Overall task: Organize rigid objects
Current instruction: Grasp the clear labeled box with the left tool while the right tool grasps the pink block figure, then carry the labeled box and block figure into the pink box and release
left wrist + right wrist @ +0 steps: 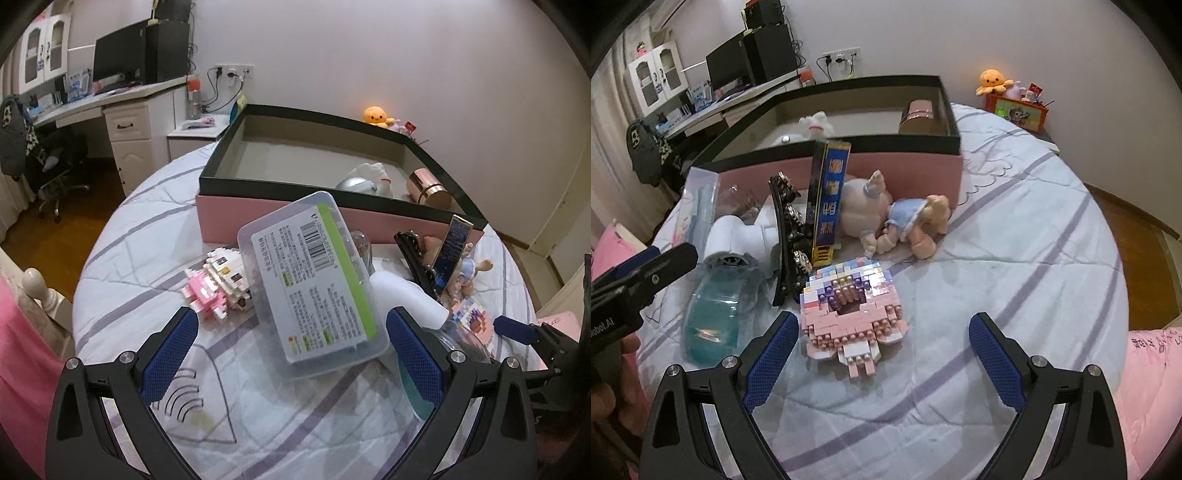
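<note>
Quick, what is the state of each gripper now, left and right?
Left gripper: open, holding nothing; the clear plastic case lies between its fingers, not clamped.
Right gripper: open, holding nothing.

A home bedroom is showing here: a bed [1015, 236] with a striped quilt is lying under the toys, a white desk [129, 110] with a monitor [118, 59] is standing far left, and a plush octopus [993, 82] is sitting by the far wall.
</note>
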